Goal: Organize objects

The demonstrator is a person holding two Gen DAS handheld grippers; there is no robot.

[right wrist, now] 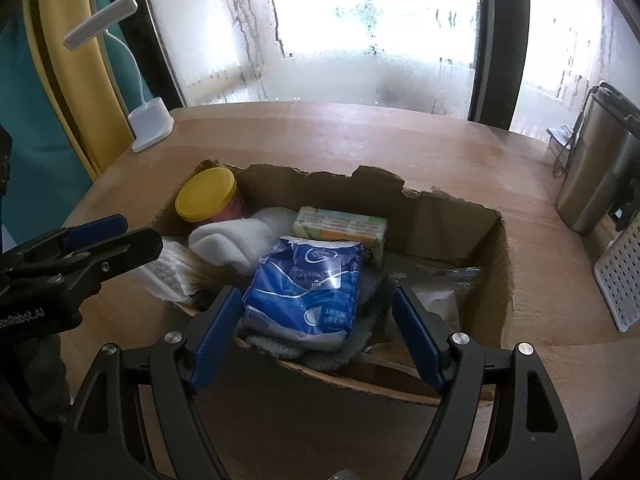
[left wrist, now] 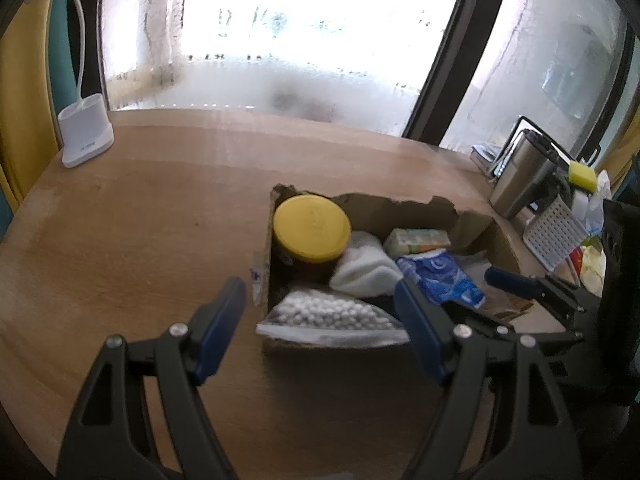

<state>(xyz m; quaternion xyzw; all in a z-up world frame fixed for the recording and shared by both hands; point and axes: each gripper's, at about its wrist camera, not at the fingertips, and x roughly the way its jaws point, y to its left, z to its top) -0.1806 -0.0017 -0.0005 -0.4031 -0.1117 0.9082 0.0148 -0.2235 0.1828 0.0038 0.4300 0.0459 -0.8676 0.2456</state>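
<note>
One torn cardboard box [right wrist: 460, 216] on the bench [left wrist: 140, 220]. Inside: one yellow-lid jar [right wrist: 206, 196] at far left, one white sock roll [right wrist: 236, 240], one green carton [right wrist: 340, 226] at the far wall, one blue tissue pack [right wrist: 306, 292] near centre, one bag of white beads [left wrist: 328, 314]. Left hand-held gripper [left wrist: 320, 322] open over the box's near-left corner, holding nothing. Right hand-held gripper [right wrist: 316, 330] open, jaws either side of the tissue pack, not pressing it.

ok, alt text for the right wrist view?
The right gripper hangs with open jaws over a torn cardboard box on a wooden table. The jaws flank a blue tissue pack without touching it. A yellow-lidded jar, white cloth and green carton lie behind; the left gripper enters at left.
</note>
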